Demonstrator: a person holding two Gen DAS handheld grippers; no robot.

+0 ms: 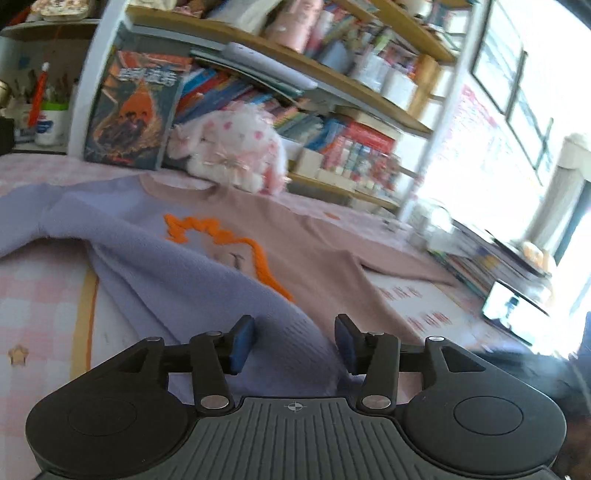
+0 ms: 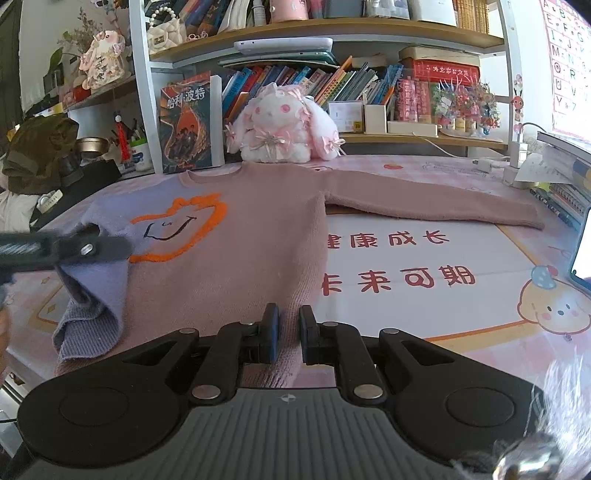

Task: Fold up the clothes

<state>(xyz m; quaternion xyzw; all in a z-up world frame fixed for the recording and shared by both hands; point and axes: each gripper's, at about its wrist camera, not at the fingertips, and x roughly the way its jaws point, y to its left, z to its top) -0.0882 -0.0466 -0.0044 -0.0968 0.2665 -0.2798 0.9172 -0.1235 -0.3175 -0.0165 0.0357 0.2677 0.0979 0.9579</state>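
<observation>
We're looking at both grippers over the sweater (image 2: pixel 258 229), which lies flat on the pink printed desk mat (image 2: pixel 424 258), front up, neck toward the bookshelf (image 2: pixel 332 33).

Left gripper (image 1: pixel 293 343): jaws spread wide. The lilac sleeve (image 1: pixel 207 295) runs up between the blue pads (image 1: pixel 242 343), but we see clear gaps on both sides in the left wrist view, so the pads aren't clamping it there. From the right wrist view that gripper comes in from the left edge, blurred, and the lilac sleeve (image 2: pixel 92 302) drapes down from it, cuff hanging onto the sweater body. Whether the fabric is pinched or just lying over a finger, we cannot tell; the wrist view reads as not clamped.

Right gripper (image 2: pixel 289 334): jaws nearly together, narrow gap left. It sits at the sweater's near hem, at the right-hand edge of the pink body. Pink knit shows in the gap and just under the fingertips. Contact looks likely but we cannot confirm a pinch; the pads don't visibly meet on the cloth.

Sweater layout: the pink sleeve (image 2: pixel 443 206) is stretched out flat to the right across the mat. The orange outline motif (image 2: pixel 177 229) is on the chest. A plush rabbit (image 2: pixel 284 125) and a boxed book (image 2: pixel 188 122) stand just behind the collar.
</observation>
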